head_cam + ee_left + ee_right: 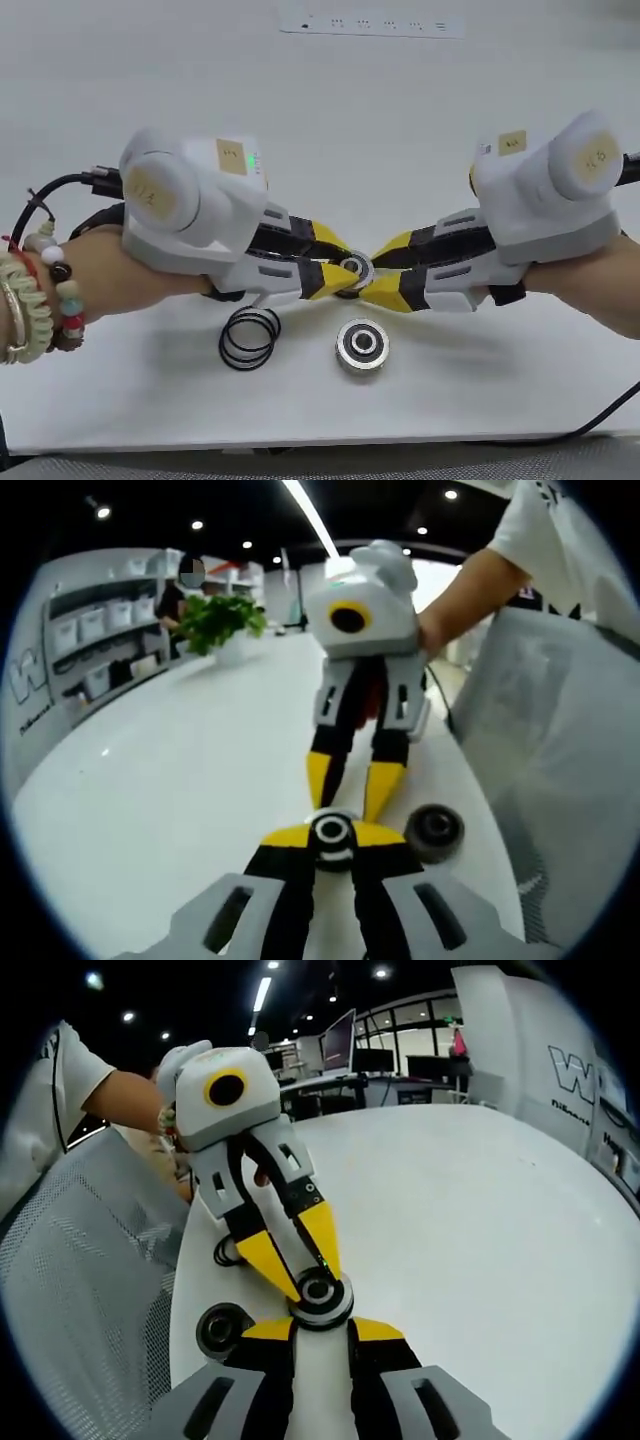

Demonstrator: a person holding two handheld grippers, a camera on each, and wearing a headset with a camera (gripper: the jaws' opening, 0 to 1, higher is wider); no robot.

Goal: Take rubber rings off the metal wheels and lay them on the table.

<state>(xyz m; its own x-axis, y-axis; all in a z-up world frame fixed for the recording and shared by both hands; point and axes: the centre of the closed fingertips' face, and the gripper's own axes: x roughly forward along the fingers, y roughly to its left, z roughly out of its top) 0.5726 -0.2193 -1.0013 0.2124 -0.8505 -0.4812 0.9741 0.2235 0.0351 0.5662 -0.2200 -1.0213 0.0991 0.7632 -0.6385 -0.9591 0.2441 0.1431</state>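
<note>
A metal wheel (356, 268) is held above the white table between both grippers. My left gripper (343, 266) comes in from the left and is shut on it; in the left gripper view the wheel (332, 834) sits between its yellow tips. My right gripper (376, 272) meets it from the right, its jaws closed on the same wheel (320, 1300). A second wheel (362, 346) with a black ring lies flat on the table just below. A few loose black rubber rings (250, 338) lie stacked to its left.
The white table (330, 130) stretches far behind the grippers. A white power strip (372, 22) lies at its far edge. The table's near edge (320, 438) runs just below the wheel and rings. A black cable (600, 415) trails at the right.
</note>
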